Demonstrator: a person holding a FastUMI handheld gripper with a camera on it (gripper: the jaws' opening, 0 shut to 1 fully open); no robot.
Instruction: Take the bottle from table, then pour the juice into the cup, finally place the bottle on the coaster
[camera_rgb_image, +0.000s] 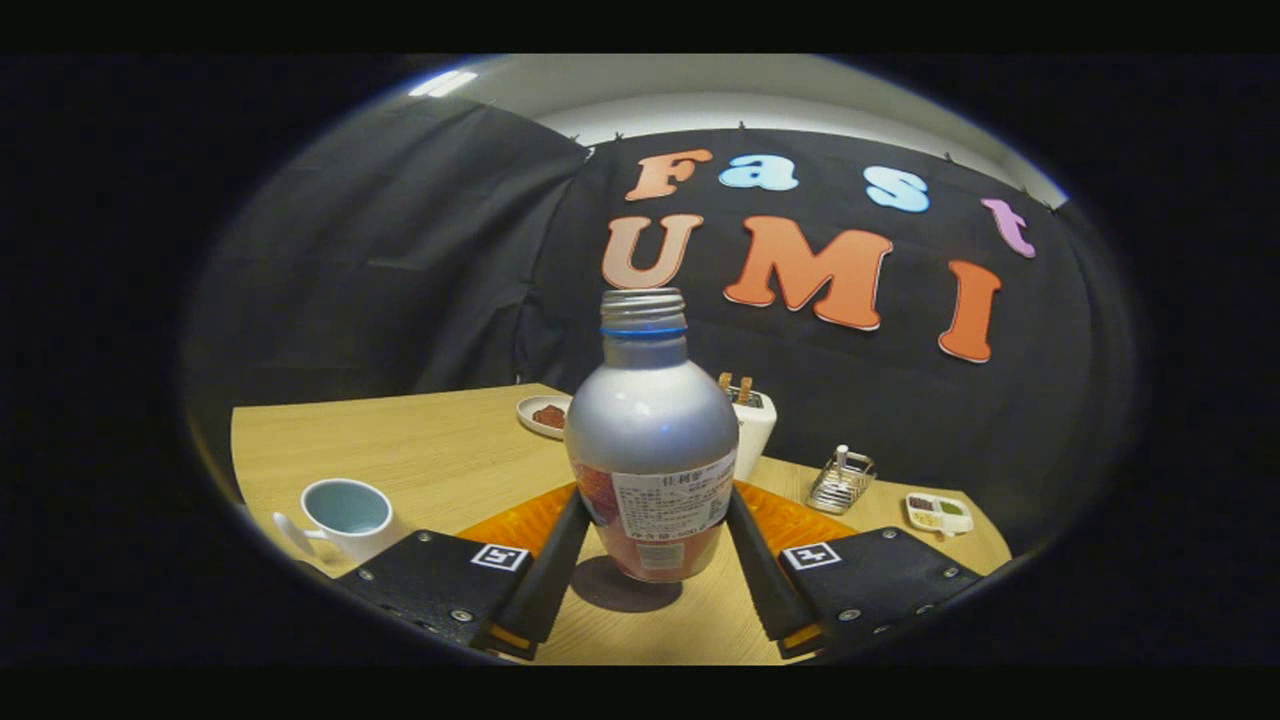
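A silver bottle (650, 430) with an open threaded neck and a paper label stands upright between my fingers. My gripper (655, 500) is shut on its lower body, one finger pressing each side. The bottle's base seems to hang just above the wooden table (420, 440), with a dark shadow under it. Right behind the bottle lies an orange coaster (795, 520), showing on both sides of it. A white cup (345, 510) with a pale blue inside stands upright to the left of my left finger, handle toward me.
Beyond the bottle are a small plate with reddish food (545, 414) and a white toaster (752, 420). To the far right stand a wire rack (840, 482) and a small divided dish (938, 512) near the table's edge.
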